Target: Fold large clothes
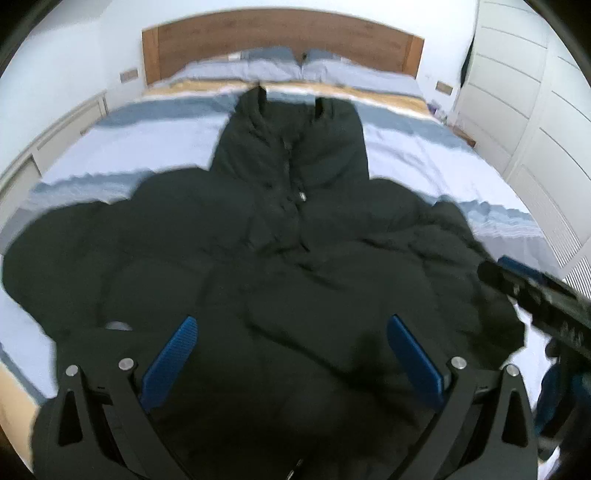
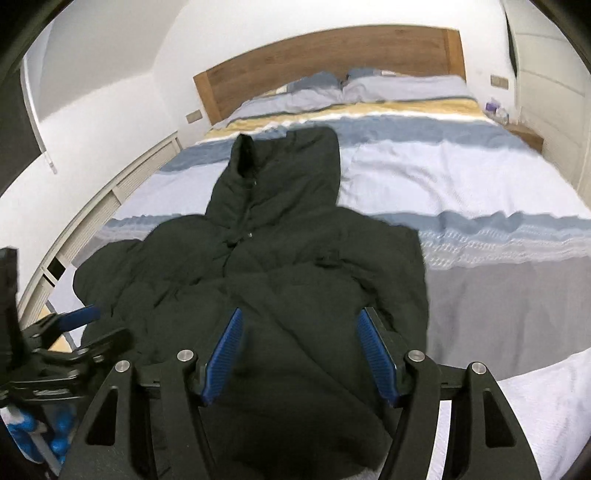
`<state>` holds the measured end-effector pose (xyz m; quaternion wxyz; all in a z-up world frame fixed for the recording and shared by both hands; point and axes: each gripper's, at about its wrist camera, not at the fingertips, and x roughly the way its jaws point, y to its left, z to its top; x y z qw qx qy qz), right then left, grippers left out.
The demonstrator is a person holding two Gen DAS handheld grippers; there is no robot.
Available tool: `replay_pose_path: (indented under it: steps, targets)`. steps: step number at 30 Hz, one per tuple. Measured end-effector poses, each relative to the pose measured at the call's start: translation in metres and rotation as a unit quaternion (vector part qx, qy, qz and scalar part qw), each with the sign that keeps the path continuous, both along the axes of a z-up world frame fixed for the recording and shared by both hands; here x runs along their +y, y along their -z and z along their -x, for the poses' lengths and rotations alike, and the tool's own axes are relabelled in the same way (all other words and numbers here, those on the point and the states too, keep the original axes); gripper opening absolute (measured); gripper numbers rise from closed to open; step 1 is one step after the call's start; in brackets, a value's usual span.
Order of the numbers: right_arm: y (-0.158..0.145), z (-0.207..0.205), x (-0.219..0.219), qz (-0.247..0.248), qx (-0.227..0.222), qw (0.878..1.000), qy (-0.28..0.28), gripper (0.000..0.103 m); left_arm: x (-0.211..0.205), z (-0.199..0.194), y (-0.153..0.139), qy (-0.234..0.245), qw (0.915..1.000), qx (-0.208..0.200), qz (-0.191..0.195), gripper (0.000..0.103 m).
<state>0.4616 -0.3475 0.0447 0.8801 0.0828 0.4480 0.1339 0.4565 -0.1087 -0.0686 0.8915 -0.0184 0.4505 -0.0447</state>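
Note:
A dark green puffy hooded jacket (image 1: 280,236) lies spread on the bed, hood toward the headboard and front facing up. In the left wrist view my left gripper (image 1: 293,321) hovers over the jacket's lower part, its blue pads (image 1: 171,363) wide apart with nothing pinched. In the right wrist view the jacket (image 2: 266,258) fills the middle, and my right gripper (image 2: 301,314) stands open above its hem, with its pads (image 2: 376,354) clear of the cloth. The right gripper (image 1: 535,295) shows at the right edge of the left view. The left gripper (image 2: 74,332) shows low at the left of the right view.
The bed has a striped blue, white and yellow duvet (image 2: 461,177), two pillows (image 1: 295,68) and a wooden headboard (image 1: 280,33). White wardrobe doors (image 1: 524,103) stand to the right, a low white cabinet (image 2: 122,192) runs along the left wall, and a small nightstand (image 2: 524,138) sits beside the bed.

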Motion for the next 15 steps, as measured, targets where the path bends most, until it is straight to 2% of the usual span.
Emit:
replay_pose_path:
  steps: [3, 6, 10, 15]
  targets:
    - [0.030, -0.004, 0.004, 0.013, 0.022, 1.000, -0.011, 0.065, -0.005, -0.018, 0.034, -0.008, 0.9993, 0.028, -0.023, 0.103]
    - [0.056, -0.006, -0.004, 0.018, 0.038, 0.999, -0.006, 0.065, 0.001, -0.021, 0.057, -0.008, 0.9988, 0.046, -0.015, 0.103]
    - [0.073, -0.005, -0.021, -0.003, 0.048, 0.999, 0.009, 0.065, -0.001, -0.018, 0.068, 0.012, 0.9987, 0.045, -0.022, 0.103]
    - [0.065, 0.000, -0.024, 0.025, 0.051, 0.998, 0.024, 0.065, 0.003, -0.010, 0.059, 0.013, 0.9986, 0.041, -0.030, 0.103]
